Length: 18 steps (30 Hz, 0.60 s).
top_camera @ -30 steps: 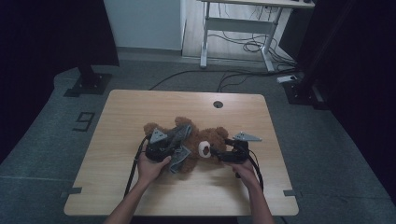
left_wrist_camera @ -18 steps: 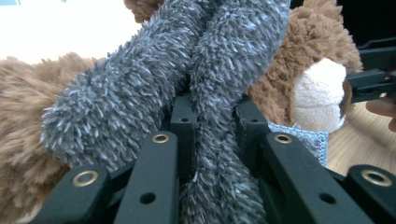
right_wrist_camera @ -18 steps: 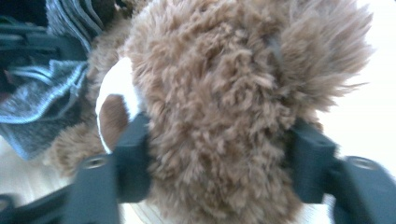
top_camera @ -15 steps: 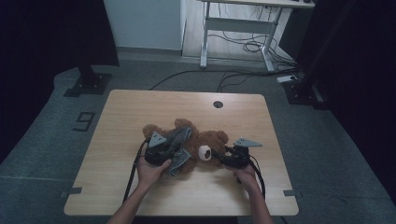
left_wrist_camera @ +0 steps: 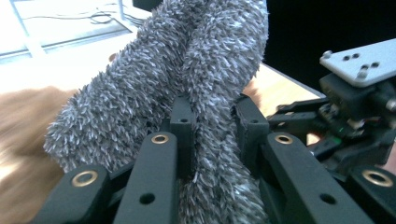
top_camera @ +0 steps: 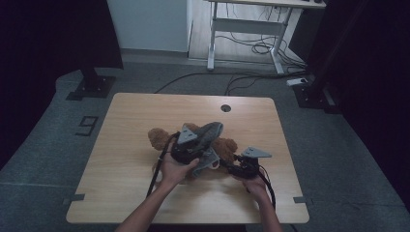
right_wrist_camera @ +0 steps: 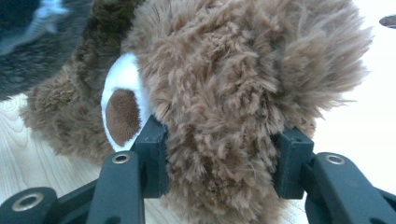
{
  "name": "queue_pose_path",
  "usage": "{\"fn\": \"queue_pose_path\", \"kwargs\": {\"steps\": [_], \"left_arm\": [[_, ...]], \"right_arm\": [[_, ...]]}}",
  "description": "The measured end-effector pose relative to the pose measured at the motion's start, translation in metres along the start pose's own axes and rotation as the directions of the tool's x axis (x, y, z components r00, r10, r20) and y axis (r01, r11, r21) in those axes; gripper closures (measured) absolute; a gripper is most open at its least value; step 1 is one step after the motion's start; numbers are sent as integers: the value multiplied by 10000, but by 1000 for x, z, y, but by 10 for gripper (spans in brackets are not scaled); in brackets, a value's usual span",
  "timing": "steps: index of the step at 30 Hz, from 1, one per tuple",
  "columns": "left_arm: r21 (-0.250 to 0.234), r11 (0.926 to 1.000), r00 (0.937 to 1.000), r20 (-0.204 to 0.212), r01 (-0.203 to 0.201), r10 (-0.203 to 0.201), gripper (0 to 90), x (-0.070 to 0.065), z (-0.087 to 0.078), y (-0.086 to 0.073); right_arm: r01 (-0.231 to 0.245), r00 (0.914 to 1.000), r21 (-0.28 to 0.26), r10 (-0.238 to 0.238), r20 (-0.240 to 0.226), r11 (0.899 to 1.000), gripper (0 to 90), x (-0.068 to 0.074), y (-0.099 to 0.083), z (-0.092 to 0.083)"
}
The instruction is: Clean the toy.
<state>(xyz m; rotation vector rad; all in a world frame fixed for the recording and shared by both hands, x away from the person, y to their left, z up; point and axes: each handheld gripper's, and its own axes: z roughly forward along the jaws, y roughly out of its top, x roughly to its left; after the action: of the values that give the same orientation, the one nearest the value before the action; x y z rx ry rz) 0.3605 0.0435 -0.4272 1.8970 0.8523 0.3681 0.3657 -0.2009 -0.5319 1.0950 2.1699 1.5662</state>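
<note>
Left gripper (top_camera: 205, 153): seen at centre frame in the high view, held above the brown teddy bear (top_camera: 227, 145). In the left gripper view its two black jaws are clenched on a fold of shaggy grey fabric (left_wrist_camera: 187, 93), which rises from between the pads toward the top of the frame. In the high view this grey fabric (top_camera: 208, 133) drapes over the gripper body and extends up and to the right, lifted off the bench (top_camera: 145, 121).

Right gripper (top_camera: 231, 166): seen right of centre in the lower half of the high view, pointing left toward the bear. In the right gripper view the jaws stand either side of a thick brown plush part of the teddy bear (right_wrist_camera: 224, 116), both pads pressed into the fur. The jaws have just been closing, with that plush part between them. A white patch with a brown centre shows at left of centre in that view, just above the left pad.

Teddy bear: lies on the wooden bench at mid-frame in the high view, partly covered by the grey fabric and the left gripper. One fuzzy brown portion projects to the left of the left gripper; another lies to its right, next to the right gripper.

A person's two forearms enter from the bottom edge of the high view.
</note>
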Motion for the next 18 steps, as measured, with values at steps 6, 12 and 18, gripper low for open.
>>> {"fn": "queue_pose_path", "kwargs": {"steps": [6, 12, 18], "left_arm": [[487, 9987, 9996, 222, 166, -177, 730, -10, 36, 6], [847, 9963, 9998, 72, 168, -174, 730, -15, 59, 5], [957, 9945, 9991, -50, 416, -413, 729, -3, 52, -1]], "right_arm": [[119, 9999, -60, -118, 81, 9999, 481, 3, -2, -1], [403, 9988, -81, -401, 291, 9992, 498, 5, -3, -2], [593, 9973, -83, -589, 429, 9982, 502, 8, -3, -1]]}}
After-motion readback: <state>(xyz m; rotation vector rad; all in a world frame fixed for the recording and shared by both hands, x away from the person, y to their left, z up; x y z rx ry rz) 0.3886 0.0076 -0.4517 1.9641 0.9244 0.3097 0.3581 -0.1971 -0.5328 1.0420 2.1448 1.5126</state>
